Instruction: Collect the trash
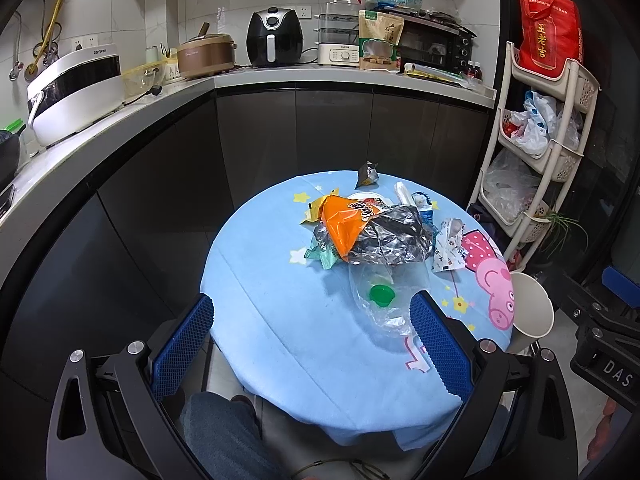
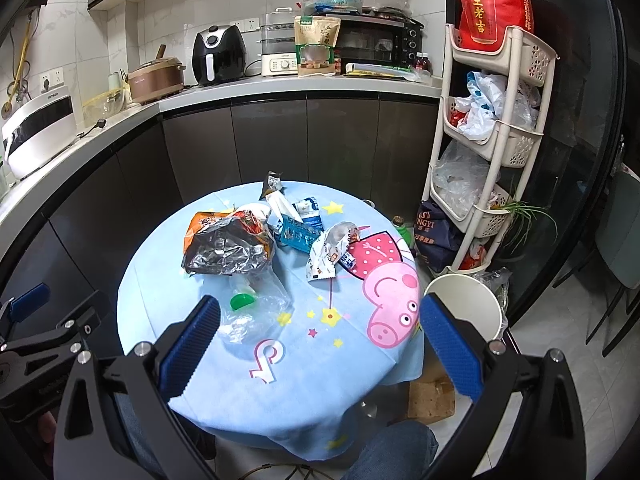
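Blue cloth point(image 2: 256, 400) covers the round worktop, where the trash lies heaped: a foil bag point(image 2: 224, 252) at the centre, a clear plastic bottle point(image 2: 256, 304) just in front of it. Both the left gripper point(image 1: 312, 344) and right gripper point(image 2: 320, 344) hover spread wide, holding nothing. A white bin point(image 2: 464, 304) stands beside the worktop.

black frames, blue textured fingers point(image 1: 436, 344)

we count one round table point(image 2: 280, 400), one white bin point(image 2: 464, 304), one crushed clear bottle point(image 2: 256, 304) with one green cap point(image 2: 243, 301), two open grippers, left gripper point(image 1: 312, 340) and right gripper point(image 2: 320, 344)
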A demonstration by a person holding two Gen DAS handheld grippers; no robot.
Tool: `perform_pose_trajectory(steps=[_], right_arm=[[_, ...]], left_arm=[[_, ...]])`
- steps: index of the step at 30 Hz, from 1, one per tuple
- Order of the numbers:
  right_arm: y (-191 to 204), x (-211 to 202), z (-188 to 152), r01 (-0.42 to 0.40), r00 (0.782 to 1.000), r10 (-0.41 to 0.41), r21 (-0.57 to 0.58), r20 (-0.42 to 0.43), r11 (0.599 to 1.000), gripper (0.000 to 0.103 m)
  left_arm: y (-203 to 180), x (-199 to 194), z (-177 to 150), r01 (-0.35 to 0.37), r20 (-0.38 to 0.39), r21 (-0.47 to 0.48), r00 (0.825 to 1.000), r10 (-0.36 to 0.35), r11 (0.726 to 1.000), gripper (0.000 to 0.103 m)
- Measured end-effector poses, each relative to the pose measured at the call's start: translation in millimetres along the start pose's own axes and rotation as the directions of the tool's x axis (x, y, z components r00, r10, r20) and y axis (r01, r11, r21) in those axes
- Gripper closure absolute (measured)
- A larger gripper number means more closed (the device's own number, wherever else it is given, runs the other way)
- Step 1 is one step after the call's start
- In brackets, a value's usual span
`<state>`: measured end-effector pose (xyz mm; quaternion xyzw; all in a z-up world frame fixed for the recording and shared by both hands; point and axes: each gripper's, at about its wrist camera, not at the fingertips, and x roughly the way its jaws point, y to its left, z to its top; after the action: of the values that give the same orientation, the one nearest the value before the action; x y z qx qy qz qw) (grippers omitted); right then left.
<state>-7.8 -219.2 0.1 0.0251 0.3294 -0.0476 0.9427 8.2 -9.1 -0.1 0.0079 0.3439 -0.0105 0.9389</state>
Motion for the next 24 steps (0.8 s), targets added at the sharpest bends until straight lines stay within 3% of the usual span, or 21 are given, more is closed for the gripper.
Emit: perform_pose_trajectory(steps=[24], right_arm=[[-3,12,7,-0.009,1.000,0.009,0.002,-0.017,1.000,0.003]], left_arm=[[-2,11,6,-0.004,-0.014,0.001,1.000,0.005,1.000,0.008]])
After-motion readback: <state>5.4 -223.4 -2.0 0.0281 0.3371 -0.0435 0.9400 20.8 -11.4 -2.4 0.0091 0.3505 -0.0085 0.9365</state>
